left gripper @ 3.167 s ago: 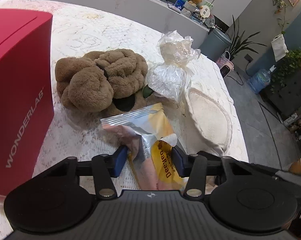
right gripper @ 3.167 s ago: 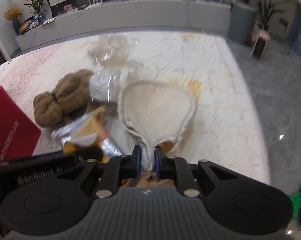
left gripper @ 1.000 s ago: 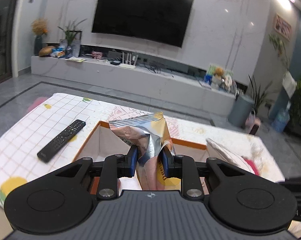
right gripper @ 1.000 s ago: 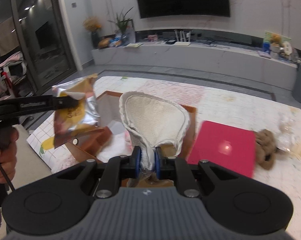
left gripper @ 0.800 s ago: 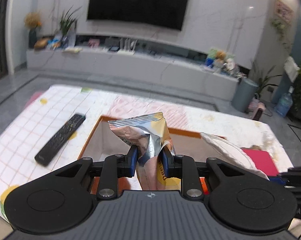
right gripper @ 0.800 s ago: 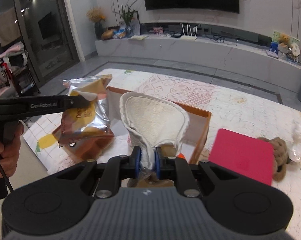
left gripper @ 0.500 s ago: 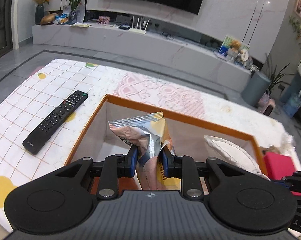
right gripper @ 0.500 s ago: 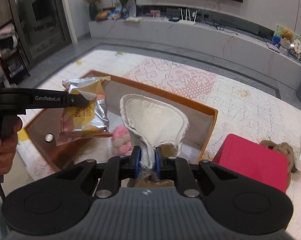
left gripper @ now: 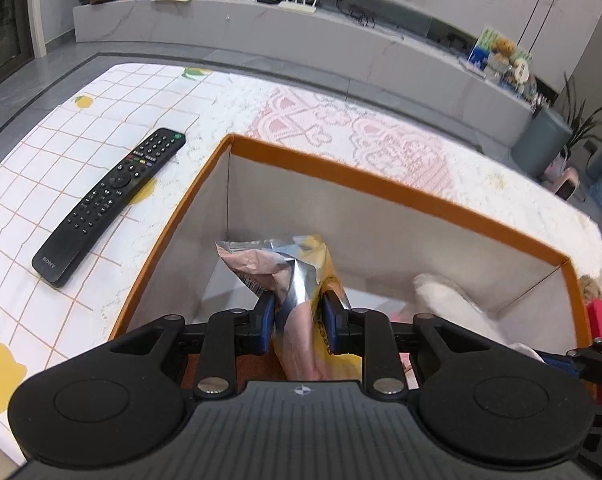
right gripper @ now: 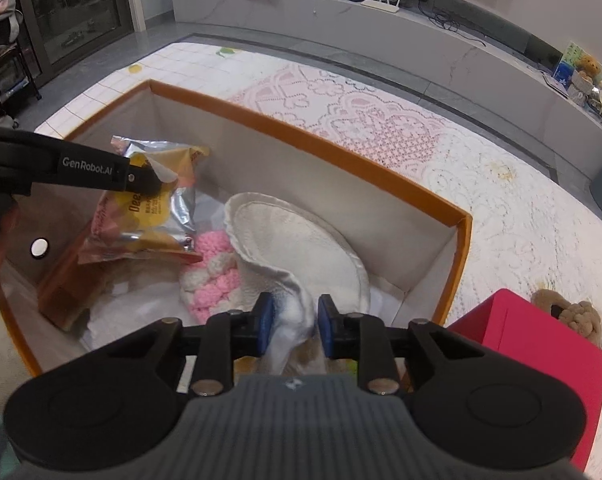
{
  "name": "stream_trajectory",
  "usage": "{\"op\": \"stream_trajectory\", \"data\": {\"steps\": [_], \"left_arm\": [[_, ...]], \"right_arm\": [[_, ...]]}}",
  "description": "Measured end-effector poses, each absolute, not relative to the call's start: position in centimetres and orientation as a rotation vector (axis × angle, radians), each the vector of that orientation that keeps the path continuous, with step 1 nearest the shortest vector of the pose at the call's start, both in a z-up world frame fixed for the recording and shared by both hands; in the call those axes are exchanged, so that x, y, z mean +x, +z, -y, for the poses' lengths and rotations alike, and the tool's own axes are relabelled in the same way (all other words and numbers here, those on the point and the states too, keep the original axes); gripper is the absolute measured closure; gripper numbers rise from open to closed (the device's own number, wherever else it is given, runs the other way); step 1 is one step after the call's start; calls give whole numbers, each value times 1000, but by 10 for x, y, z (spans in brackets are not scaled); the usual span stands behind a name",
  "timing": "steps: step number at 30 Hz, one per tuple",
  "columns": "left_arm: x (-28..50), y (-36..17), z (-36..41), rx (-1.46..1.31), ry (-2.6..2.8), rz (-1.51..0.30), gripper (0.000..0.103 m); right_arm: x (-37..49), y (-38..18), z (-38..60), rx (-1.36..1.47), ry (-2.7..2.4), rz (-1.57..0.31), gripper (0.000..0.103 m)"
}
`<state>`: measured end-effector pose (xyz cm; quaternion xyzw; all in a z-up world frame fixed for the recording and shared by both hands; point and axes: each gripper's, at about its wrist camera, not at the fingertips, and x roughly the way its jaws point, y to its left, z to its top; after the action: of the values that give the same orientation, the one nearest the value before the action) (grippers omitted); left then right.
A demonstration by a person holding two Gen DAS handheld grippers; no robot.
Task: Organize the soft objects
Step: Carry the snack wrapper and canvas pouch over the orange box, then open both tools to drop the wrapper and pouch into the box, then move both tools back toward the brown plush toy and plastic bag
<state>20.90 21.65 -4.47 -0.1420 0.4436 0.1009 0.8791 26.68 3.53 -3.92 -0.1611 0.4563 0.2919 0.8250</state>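
Observation:
An orange-rimmed box (left gripper: pixel 381 184) with white inner walls stands on the table; it also shows in the right wrist view (right gripper: pixel 309 128). My left gripper (left gripper: pixel 297 316) is shut on a silver and yellow snack bag (left gripper: pixel 285 264) and holds it inside the box's left part; the bag also shows in the right wrist view (right gripper: pixel 153 208). My right gripper (right gripper: pixel 295 316) has its jaws slightly parted around a cream fleece pad (right gripper: pixel 297 248), which lies down in the box's right part. A pink and white knitted toy (right gripper: pixel 209 276) lies on the box floor.
A black remote (left gripper: pixel 109 204) lies left of the box. A red box (right gripper: pixel 541 348) stands to the right, with a brown plush toy (right gripper: pixel 569 312) behind it. A brown flat item (right gripper: pixel 69 280) leans in the box's left corner. A long grey TV bench runs along the far wall.
Both grippers have lowered into the box with their loads. The right gripper's jaws have parted a little around the pad, which now rests in the box.

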Motion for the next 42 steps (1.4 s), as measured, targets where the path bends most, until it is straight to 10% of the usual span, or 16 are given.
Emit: {"op": "stream_trajectory", "data": {"steps": [21, 42], "left_arm": [[172, 0, -198, -222, 177, -817, 61], [72, 61, -115, -5, 61, -549, 59]], "right_arm": [[241, -7, -29, -294, 660, -895, 40], [155, 66, 35, -149, 660, -687, 35]]}}
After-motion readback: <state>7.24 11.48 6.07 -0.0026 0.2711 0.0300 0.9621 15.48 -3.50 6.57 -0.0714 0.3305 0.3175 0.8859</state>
